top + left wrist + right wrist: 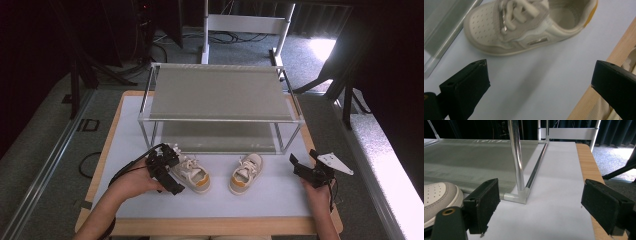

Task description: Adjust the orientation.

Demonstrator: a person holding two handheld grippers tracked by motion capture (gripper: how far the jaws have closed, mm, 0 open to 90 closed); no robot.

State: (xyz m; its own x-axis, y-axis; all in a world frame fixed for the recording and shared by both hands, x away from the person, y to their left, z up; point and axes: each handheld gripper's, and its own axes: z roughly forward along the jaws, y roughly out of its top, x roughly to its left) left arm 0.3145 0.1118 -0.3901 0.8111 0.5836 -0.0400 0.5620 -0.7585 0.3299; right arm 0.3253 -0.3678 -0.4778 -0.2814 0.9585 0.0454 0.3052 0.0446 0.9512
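Note:
Two small cream shoes with orange heels stand side by side on the white mat (270, 197), toes toward the rack. My left gripper (172, 170) is right beside the left shoe (196, 176), on its left. In the left gripper view the left gripper (540, 72) is open over bare mat, with the left shoe (524, 25) just beyond the fingertips and untouched. The right shoe (246, 173) sits apart from my right gripper (305, 159), which is open near the rack's front right leg. In the right gripper view the right gripper (541, 192) holds nothing, and the right shoe's toe (439, 197) shows at the left edge.
A two-shelf metal rack (220, 92) with grey fabric shelves stands at the back of the mat. Its front right post (516, 157) rises just ahead of my right gripper. The wooden table edge (200, 226) frames the mat. A cable (87, 162) lies on the floor at the left.

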